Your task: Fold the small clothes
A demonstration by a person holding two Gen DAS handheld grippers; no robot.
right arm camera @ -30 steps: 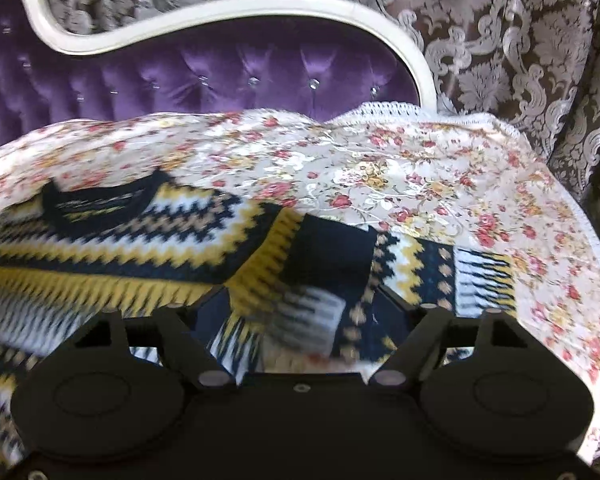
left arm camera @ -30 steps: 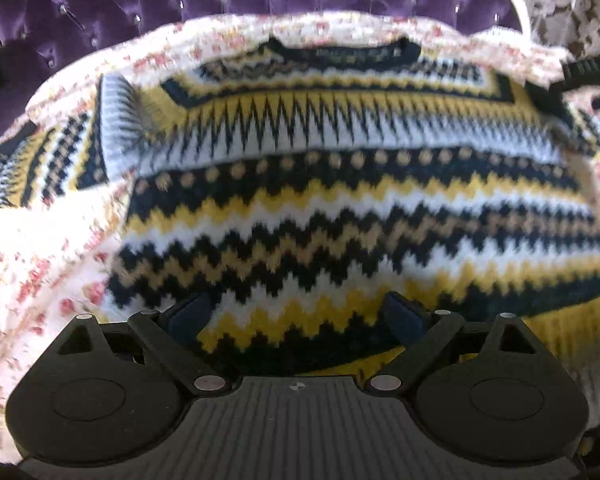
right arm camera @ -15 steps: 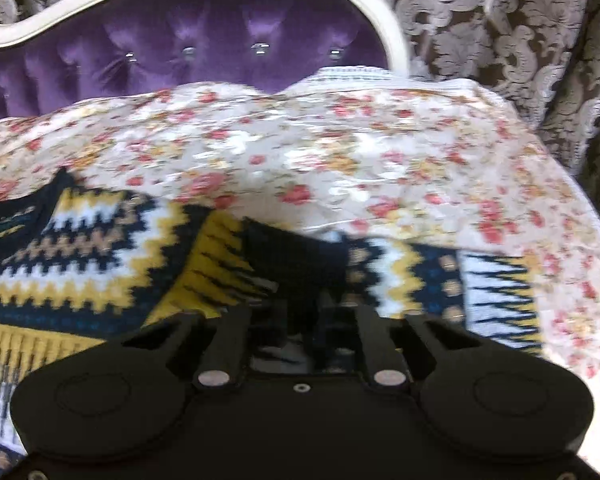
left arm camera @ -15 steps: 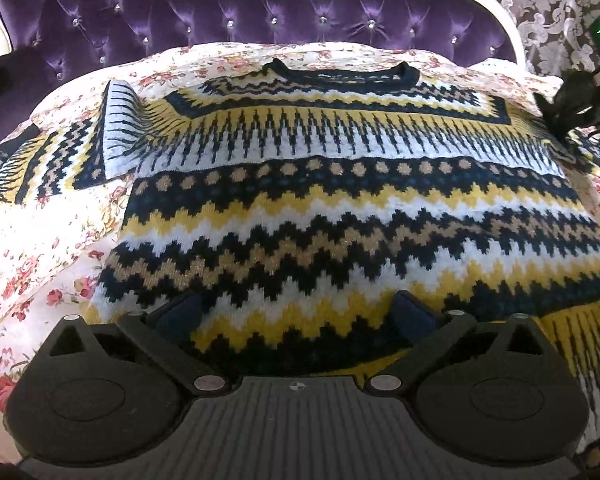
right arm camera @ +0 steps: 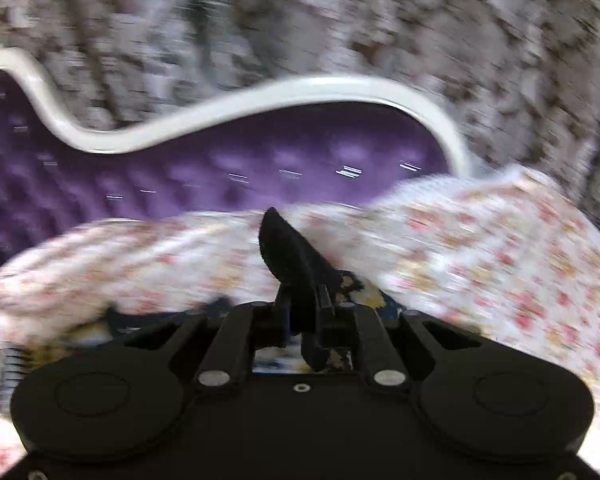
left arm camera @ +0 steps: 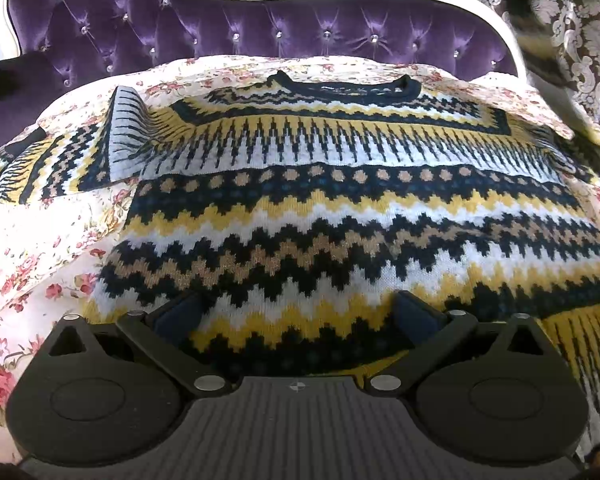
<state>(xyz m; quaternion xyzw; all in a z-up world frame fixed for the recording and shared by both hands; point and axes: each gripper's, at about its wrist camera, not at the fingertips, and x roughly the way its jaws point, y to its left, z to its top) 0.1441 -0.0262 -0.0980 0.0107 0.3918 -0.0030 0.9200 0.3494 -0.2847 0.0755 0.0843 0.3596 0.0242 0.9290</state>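
Sweater (left arm camera: 340, 216) with zigzag stripes lies flat on the flowery sheet (left arm camera: 40, 248), so it is ready to fold. Its collar points at the purple headboard (left arm camera: 220, 28) and its bottom edge points away from it. Its long way runs from collar to bottom edge. The left gripper (left arm camera: 296, 314) is wide open over the bottom edge and holds nothing. The right gripper (right arm camera: 302, 304) is squeezed tight on a dark bit of sleeve (right arm camera: 288, 252), probably to fold it inward.
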